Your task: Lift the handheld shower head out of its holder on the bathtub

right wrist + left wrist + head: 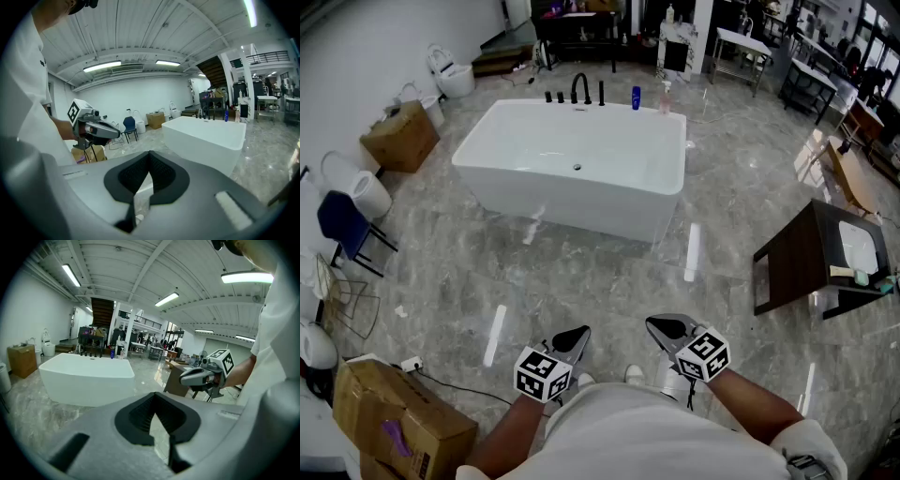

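Both your tongs are closed down to the tips with nothing in them. The left tongs [576, 336] and the right tongs [657, 326] are side by side close in front of you, angled a little downward toward the floor, and each gripper view shows its dark pads meeting with only floor behind.

Everything hangs on the bathtub [572, 202]. You stand off its near long side, well apart from it, with open floor between. The handheld shower head [601, 93] is on the opposite long side. I take it to be the slim black rod at the right end of the row of black fittings along the far rim, just right of the curved faucet [579, 88]. Its holder is too small to make out from here. A blue bottle [636, 97] and a pump bottle [665, 97] stand farther right by that same rim.

From your tongs, then, the shower head lies straight ahead and across the full width of the tub, with its long axis upright. Neither hand is meaningfully nearer, though the left tongs line up with it slightly better. I judge the task not yet begun. You will need to close the distance, open one pair of tongs, take the rod from the side and draw it straight up along its own axis.
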`<state>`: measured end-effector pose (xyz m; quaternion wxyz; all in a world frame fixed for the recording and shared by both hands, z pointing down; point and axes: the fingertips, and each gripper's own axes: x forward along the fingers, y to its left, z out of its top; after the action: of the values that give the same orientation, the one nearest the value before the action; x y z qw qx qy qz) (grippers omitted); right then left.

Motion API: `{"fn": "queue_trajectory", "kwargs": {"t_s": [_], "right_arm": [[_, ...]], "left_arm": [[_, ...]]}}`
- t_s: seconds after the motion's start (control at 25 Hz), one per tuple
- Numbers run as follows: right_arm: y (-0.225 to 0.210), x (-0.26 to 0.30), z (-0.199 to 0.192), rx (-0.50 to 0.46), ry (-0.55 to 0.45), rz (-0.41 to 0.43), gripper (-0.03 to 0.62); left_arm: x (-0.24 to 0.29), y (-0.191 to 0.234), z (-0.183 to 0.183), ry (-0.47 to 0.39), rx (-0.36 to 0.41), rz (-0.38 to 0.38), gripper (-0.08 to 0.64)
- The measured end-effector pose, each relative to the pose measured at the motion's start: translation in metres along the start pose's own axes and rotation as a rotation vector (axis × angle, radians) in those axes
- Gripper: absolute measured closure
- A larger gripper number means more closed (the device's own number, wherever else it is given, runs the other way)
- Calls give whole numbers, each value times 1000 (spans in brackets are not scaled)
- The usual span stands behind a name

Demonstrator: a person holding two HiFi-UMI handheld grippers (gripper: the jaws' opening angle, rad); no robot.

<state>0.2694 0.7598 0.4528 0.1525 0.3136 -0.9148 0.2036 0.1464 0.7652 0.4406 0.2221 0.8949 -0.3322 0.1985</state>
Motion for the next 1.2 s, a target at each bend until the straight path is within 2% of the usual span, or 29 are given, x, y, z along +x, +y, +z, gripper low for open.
{"fn": "queue_trajectory", "kwargs": {"t_s": [0.16, 0.36, 0.52, 0.56, 0.64, 0.68, 0.92, 1.2], "right_arm": [[-47, -13, 1, -12, -37, -30, 582], [-85, -18, -9, -1, -32, -32, 582], [-112, -6, 7, 30, -86, -50, 580], [-120, 0, 13, 37, -100, -57, 577], [-136, 14, 27, 47, -123, -79, 477], [-143, 22, 34, 49, -133, -93, 460], [-175, 92, 81, 35, -130, -178, 399], [-198, 180, 142, 9, -118, -255, 370]], "left_arm": [[44, -15, 27, -17, 60, -24, 552], [75, -28, 40, -21, 47, -29, 552], [85, -13, 46, -8, 38, -36, 552], [87, -5, 48, -8, 37, -37, 552], [91, 15, 54, -11, 36, -41, 552], [93, 26, 57, -14, 36, -44, 552], [90, 114, 92, -40, 54, -67, 552], [77, 216, 119, -16, 91, -128, 552]]}}
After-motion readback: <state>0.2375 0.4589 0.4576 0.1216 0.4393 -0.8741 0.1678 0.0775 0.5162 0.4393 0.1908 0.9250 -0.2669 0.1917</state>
